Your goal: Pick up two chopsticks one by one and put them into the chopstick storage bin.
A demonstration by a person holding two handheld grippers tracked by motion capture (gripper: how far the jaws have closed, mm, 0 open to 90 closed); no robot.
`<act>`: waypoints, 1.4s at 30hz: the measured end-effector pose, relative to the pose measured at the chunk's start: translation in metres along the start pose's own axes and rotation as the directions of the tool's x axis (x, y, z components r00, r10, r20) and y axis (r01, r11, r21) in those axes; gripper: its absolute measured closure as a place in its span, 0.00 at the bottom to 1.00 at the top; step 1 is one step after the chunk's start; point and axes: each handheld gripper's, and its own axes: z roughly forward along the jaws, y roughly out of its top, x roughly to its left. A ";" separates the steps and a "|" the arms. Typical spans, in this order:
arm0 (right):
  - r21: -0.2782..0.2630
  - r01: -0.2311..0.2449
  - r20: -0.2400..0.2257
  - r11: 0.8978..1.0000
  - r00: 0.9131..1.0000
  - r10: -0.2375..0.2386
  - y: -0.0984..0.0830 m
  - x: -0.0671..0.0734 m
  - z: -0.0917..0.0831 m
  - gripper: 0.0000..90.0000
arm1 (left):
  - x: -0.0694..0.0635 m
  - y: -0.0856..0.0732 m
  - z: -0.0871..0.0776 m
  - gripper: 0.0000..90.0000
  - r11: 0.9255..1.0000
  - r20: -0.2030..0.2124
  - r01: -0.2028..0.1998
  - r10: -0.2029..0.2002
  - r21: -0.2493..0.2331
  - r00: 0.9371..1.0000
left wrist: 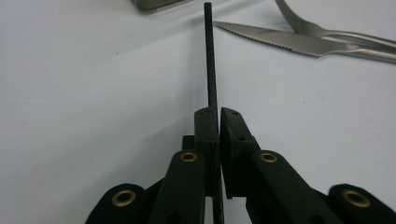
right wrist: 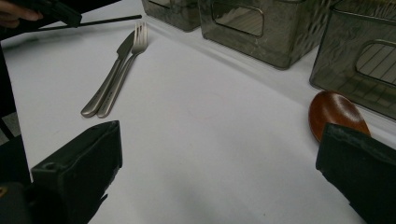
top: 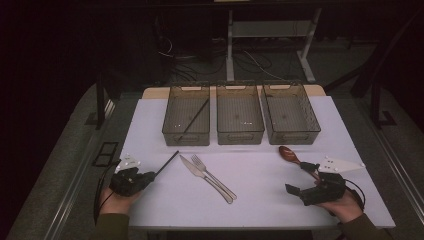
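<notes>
Chopstick (top: 167,162) is running as a thin black rod from the left gripper (top: 150,176), its long axis slanting up and right across the white table (top: 260,200), its free tip pointing toward the left bin (top: 186,114). Left jaws are pressing together on its near end. Right gripper (top: 301,177) is sitting with jaws wide apart, holding nothing, just beside the wooden spoon (top: 290,154). Knife (top: 196,171) and fork (top: 212,177) are lying side by side between the grippers.
</notes>
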 end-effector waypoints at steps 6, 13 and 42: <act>0.001 0.002 0.000 1.000 1.000 -0.002 0.000 -0.001 0.000 0.01 | -0.003 0.004 -0.006 0.95 1.000 0.008 0.006 -0.006 -0.015 1.000; 0.005 -0.006 -0.007 1.000 1.000 0.006 -0.001 0.000 0.001 0.01 | -0.004 0.010 -0.012 0.95 1.000 0.032 0.003 -0.002 -0.025 0.999; 0.021 -0.035 -0.007 0.999 0.999 0.035 -0.005 -0.004 0.006 0.01 | -0.014 0.069 -0.017 0.95 0.989 0.115 -0.022 0.039 -0.146 0.993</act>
